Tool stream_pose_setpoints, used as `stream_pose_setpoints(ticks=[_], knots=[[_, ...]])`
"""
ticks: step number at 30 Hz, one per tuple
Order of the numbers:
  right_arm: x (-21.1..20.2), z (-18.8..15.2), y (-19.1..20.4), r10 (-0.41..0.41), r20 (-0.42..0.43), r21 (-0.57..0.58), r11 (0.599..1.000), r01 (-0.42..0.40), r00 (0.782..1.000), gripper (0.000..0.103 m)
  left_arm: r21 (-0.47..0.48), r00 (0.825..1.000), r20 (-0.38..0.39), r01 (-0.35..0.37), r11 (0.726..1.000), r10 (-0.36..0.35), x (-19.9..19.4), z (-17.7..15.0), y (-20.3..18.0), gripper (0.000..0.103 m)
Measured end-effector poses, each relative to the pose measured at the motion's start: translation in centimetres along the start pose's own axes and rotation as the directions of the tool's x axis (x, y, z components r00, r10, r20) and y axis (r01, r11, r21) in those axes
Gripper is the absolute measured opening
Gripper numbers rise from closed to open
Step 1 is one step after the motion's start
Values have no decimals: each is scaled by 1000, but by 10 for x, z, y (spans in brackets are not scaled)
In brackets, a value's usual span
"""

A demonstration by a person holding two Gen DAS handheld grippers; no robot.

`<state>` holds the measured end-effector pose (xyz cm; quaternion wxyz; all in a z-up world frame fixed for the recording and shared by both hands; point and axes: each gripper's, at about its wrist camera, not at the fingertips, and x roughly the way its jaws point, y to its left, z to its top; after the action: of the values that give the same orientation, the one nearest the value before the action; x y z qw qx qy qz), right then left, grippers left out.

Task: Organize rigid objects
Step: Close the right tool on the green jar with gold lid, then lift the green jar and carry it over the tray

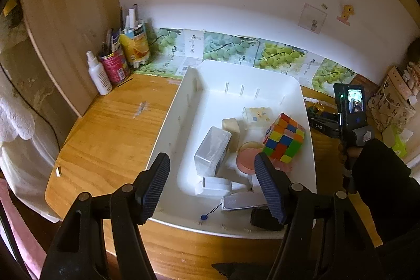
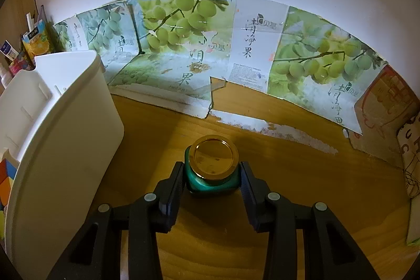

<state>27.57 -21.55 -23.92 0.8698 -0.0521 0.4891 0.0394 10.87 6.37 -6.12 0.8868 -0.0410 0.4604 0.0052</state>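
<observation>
A white plastic bin (image 1: 195, 85) sits on the wooden desk and holds a colour cube (image 1: 284, 141), a clear box (image 1: 211, 151), a pink lid (image 1: 246, 158), a beige block (image 1: 232, 129), a silver stick (image 1: 241, 202) and other small items. My left gripper (image 1: 212, 175) is open and empty above the bin's near end. My right gripper (image 2: 212, 175) is shut on a green jar with a gold lid (image 2: 213, 162), upright, just right of the bin's outer wall (image 2: 65, 148). The right gripper also shows in the left wrist view (image 1: 353, 109), beside the bin.
Pen cups (image 1: 123, 57) and a white spray bottle (image 1: 98, 74) stand at the back left by a wooden panel. Grape-print paper (image 2: 183, 43) lines the wall. A patterned paper bag (image 1: 393, 104) and clutter stand at the right.
</observation>
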Motion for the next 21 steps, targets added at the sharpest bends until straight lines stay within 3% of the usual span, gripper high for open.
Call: stream_pose_setpoints(ticks=[12, 21], knots=[[-32, -18, 0, 63, -34, 42, 997, -62, 997, 41, -27, 999, 33, -10, 1000, 11, -12, -4, 1, 71], [-86, -25, 5, 84, 11, 52, 995, -84, 996, 41, 19, 996, 82, 34, 999, -36, -21, 4, -5, 74]])
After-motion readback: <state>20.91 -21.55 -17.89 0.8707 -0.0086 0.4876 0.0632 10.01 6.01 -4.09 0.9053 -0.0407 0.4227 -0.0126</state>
